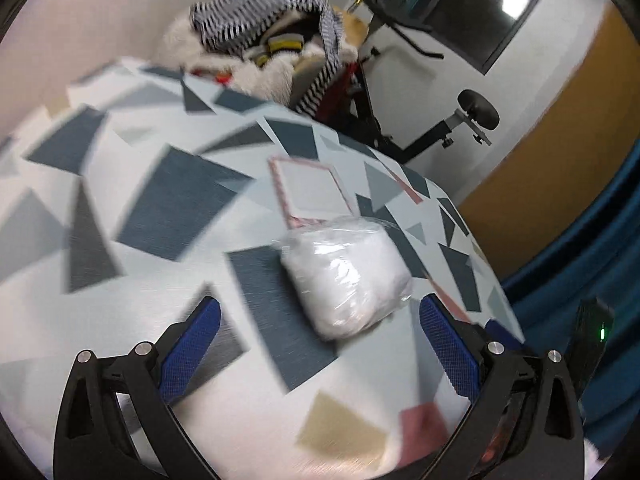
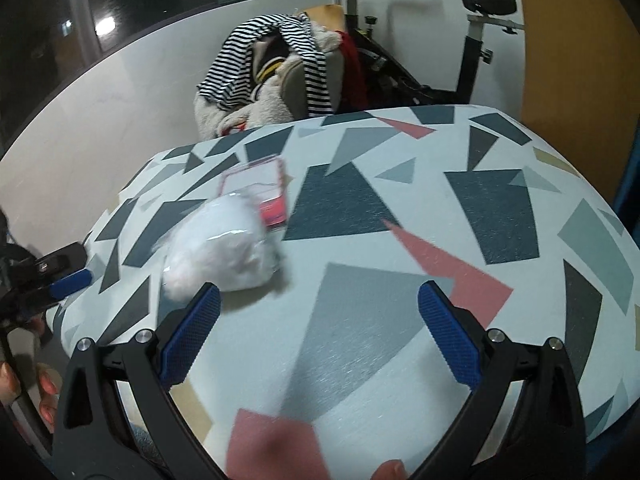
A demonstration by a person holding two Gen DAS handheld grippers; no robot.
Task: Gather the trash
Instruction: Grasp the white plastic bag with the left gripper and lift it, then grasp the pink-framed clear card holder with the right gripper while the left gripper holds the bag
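Observation:
A white wad wrapped in clear plastic (image 1: 346,274) lies on the table with the geometric-patterned cloth (image 1: 140,208). My left gripper (image 1: 320,340) is open, its blue pads to either side of the wad's near end, just short of it. Behind the wad lies a flat pink-edged clear packet (image 1: 310,190). In the right wrist view the wad (image 2: 224,248) lies ahead and to the left of my open, empty right gripper (image 2: 320,328), with the pink packet (image 2: 260,192) behind it. The left gripper's blue fingertip (image 2: 72,282) shows at the far left.
A chair piled with striped and fleecy clothes (image 2: 276,68) stands behind the table. An exercise bike (image 2: 472,40) stands by the white wall. The table edge (image 1: 480,248) drops off at the right, with a blue curtain (image 1: 592,240) beyond.

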